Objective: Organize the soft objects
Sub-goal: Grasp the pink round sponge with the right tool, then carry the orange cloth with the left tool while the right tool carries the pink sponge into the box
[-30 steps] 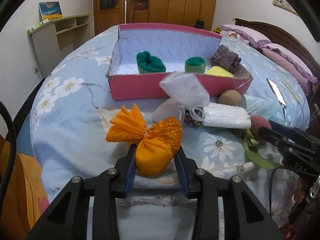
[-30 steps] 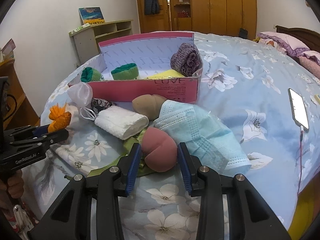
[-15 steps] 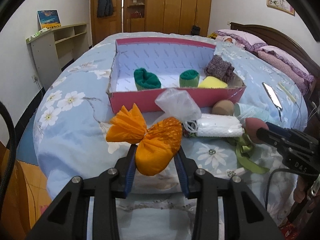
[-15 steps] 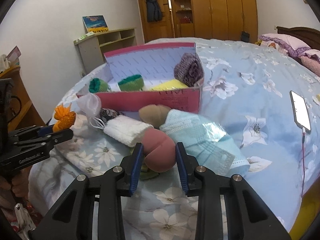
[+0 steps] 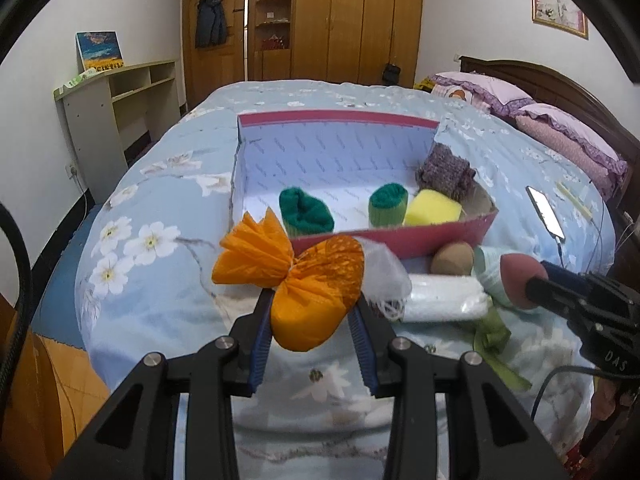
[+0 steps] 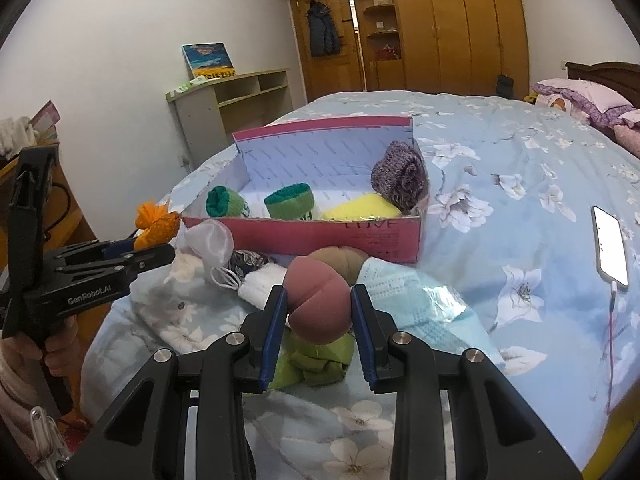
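My left gripper is shut on an orange tied pouch, held above the bed. My right gripper is shut on a dusty-pink sponge, lifted off the bedspread; from the left wrist the same sponge shows at the right. Ahead stands the pink box, which holds two green rolls, a yellow sponge and a purple knit roll. On the bed in front of the box lie a white rolled cloth, a white mesh bag, a tan sponge and a blue face mask.
A green ribbon lies under the right gripper. A lit phone on a cable lies at the right of the bed. Pillows and the headboard are far right, a shelf unit stands left, and the person's hand holds the left gripper.
Both grippers have risen with their loads; the right jaws closed in on the pink sponge and lifted it off the green ribbon. The box now looks lower and farther in both views.
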Motion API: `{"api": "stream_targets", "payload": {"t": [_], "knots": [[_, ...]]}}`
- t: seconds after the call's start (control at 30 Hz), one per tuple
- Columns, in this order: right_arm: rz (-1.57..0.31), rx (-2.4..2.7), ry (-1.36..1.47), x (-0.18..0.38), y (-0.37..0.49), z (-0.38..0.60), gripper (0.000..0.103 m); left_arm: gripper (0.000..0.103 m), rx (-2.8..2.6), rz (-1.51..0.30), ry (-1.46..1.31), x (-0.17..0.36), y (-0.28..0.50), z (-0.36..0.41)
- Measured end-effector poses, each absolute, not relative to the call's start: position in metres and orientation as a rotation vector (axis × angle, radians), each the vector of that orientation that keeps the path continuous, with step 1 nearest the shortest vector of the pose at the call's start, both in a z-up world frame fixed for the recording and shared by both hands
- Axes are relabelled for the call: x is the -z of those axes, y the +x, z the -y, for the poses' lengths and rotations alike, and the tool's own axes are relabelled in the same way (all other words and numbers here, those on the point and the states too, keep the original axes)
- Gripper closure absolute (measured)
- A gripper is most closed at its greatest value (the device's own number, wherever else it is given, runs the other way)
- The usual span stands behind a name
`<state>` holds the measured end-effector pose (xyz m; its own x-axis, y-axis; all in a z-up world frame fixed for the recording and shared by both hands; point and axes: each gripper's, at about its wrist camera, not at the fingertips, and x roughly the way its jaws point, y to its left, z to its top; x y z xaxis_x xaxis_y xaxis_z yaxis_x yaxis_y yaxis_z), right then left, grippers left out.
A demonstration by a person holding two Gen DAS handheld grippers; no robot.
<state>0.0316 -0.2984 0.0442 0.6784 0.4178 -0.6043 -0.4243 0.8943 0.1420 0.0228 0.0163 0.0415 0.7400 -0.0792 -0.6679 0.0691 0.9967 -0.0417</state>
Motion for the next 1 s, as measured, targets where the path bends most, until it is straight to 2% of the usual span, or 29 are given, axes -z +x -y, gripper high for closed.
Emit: {"api": "stream_targets", "payload": {"t": [0.43, 1.0], "knots": [[-0.688, -0.508, -0.02, -0.063, 0.067, 0.29, 0.069, 0.064, 0.092, -0.72, 0.007, -0.064, 0.072, -0.018], [-0.727, -0.496, -0.065, -0.073, 0.135, 0.27, 0.069, 0.064, 0.145, -0.726, 0.038, -0.068, 0.146, -0.02]]}}
